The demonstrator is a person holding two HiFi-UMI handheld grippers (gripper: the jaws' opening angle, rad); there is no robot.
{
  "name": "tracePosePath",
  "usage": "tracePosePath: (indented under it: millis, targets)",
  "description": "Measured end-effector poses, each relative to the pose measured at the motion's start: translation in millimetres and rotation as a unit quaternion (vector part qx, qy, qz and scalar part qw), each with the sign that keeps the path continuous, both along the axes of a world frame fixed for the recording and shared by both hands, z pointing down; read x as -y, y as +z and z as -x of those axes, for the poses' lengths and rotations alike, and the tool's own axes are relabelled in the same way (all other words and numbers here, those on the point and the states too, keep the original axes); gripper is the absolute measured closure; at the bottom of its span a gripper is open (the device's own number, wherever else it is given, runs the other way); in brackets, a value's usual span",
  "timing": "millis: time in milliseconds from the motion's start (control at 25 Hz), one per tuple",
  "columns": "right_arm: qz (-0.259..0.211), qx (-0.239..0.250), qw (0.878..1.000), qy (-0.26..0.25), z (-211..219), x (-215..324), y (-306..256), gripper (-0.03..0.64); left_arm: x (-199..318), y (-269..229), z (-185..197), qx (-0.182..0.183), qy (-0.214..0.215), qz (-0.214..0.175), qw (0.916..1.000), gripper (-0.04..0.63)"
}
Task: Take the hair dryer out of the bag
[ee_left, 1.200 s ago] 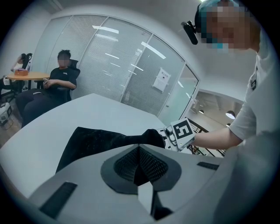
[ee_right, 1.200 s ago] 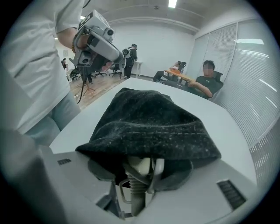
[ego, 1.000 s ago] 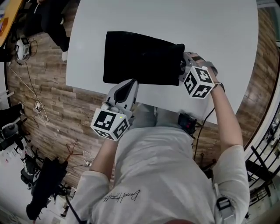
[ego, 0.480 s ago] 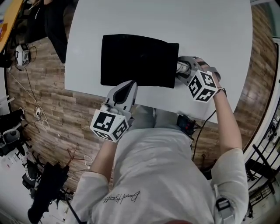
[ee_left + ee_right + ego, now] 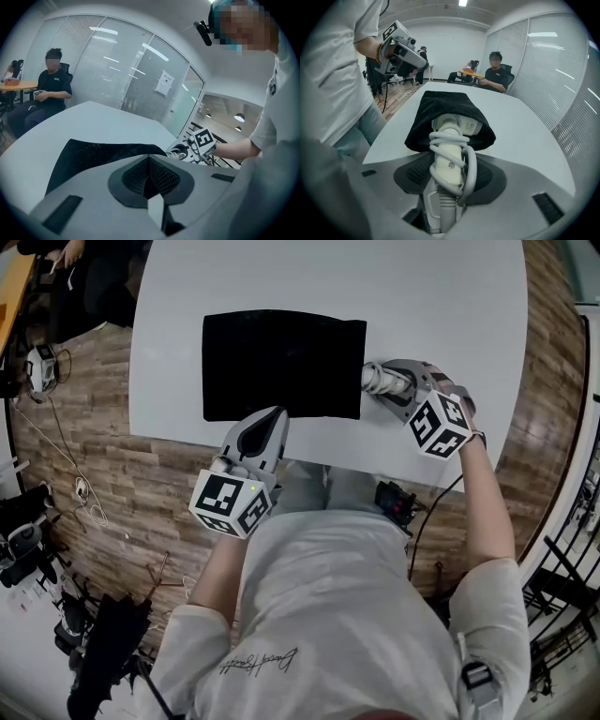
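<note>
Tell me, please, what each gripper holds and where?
Right gripper: the dryer, by its cord-wrapped handle. Left gripper: shut at the bag's edge; whether it pinches cloth cannot be told.

White table (image 5: 450, 296), wood floor (image 5: 150, 493) w/ cables (image 5: 82, 486), seated person (image 5: 496, 75) by blinds (image 5: 548, 61)

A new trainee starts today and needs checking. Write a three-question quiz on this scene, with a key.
1. Pick one: what do the right gripper's jaws hold? A) a phone B) the hair dryer C) nothing
2. True or false: the hair dryer lies fully outside the black bag.
3. Fill in: the white cord is wound around the hair dryer's ____.

Key: 1 B. 2 False, its head sits in the bag's mouth. 3 handle.
</note>
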State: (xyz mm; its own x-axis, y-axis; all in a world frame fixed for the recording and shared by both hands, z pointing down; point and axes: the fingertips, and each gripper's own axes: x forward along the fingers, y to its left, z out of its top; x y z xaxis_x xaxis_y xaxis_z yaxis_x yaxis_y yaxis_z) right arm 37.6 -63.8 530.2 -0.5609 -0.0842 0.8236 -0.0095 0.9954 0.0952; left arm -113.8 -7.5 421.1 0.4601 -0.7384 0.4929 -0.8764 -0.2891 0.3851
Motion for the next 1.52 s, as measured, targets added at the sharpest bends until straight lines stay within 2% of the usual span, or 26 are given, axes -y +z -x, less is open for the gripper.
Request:
tracePosePath:
  millis: [520, 760, 1240, 1520]
  targets:
    - [0.009, 0.0, 0.999, 0.049, -26.0, -2.0, -0.6, 0.403, 7.8, 0.1, -7.2, -0.001, 0.019, 0.0, 0.9998, 0.583]
    - [0.007, 0.0, 0.997, 0.073, -61.9, -2.1, -25.1, 0.403, 19.8, -23.3, -34.0, -0.003, 0.033, -0.006, 0.9994, 0.583]
    - [0.009, 0.0, 0.991, 0.132, -71.3, -4.0, -7.0, 0.403, 35.5, -3.9, -24.5, -0.005, 0.056, -0.007, 0.9984, 0.583]
    - [0.008, 0.006, 0.983, 0.184, -80.5, 0.7, -3.4, 0.403, 34.8, 0.4, -21.0, -0.008, 0.068, -0.009, 0.9976, 0.583]
